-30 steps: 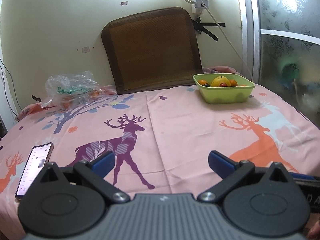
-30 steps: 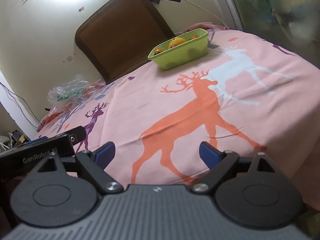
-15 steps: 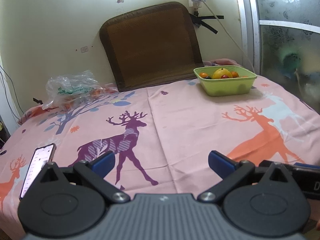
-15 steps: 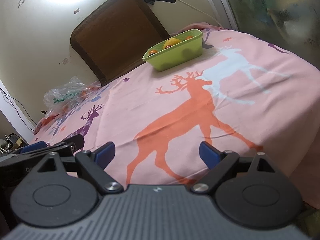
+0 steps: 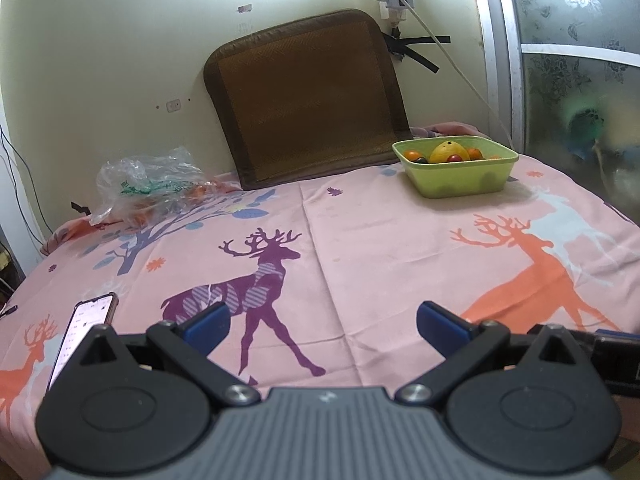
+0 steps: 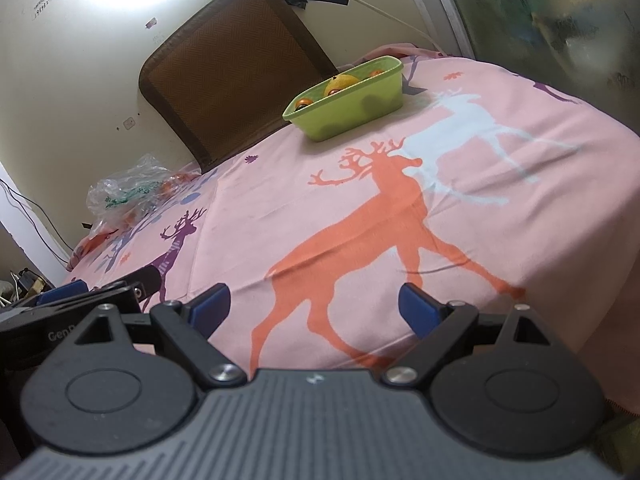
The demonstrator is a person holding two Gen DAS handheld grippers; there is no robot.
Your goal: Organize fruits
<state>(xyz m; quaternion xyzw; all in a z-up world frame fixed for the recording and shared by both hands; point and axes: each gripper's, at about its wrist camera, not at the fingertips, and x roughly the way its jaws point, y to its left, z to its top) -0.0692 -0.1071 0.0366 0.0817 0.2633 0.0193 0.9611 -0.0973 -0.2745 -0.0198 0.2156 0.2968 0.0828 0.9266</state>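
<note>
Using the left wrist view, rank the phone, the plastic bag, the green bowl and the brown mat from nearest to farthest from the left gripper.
1. Phone: on the cloth just left of the left gripper.
2. Plastic bag: far left, near the wall.
3. Green bowl: far right, holding fruit. Bag and bowl are too close to call.
4. Brown mat: leaning on the back wall.

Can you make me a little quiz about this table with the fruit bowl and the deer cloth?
1. True or false: the green bowl holds fruit.
2. What lies by the table's near left edge? A) phone B) spoon C) book
3. Fill in: the left gripper and the right gripper are both ____.

Key: 1 true. 2 A, the phone. 3 open, holding nothing.
</note>
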